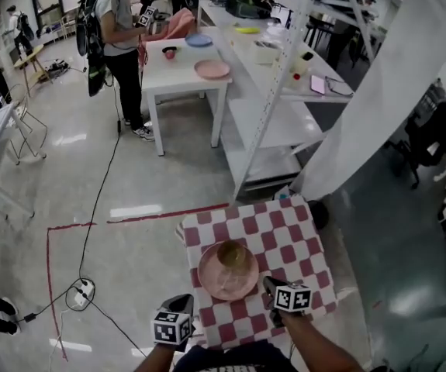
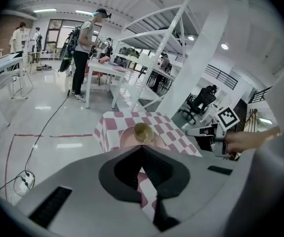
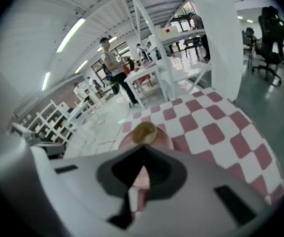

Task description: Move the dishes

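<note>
While left tool (image 1: 181, 301) and right tool (image 1: 270, 284) hover pressed together, bowl (image 1: 232, 254) and plate (image 1: 215, 284) look stiff, breakable. Pinch the rims.

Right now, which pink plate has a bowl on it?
The near plate, on the checkered cloth, holds a gold bowl; the far plate on the white table is bare.

Bowl (image 1: 232, 254) on plate (image 1: 224, 284); plate on table (image 1: 300, 239), toward near edge. Left gripper (image 1: 182, 301) near-left of plate, right gripper (image 1: 270, 284) near-right.
</note>
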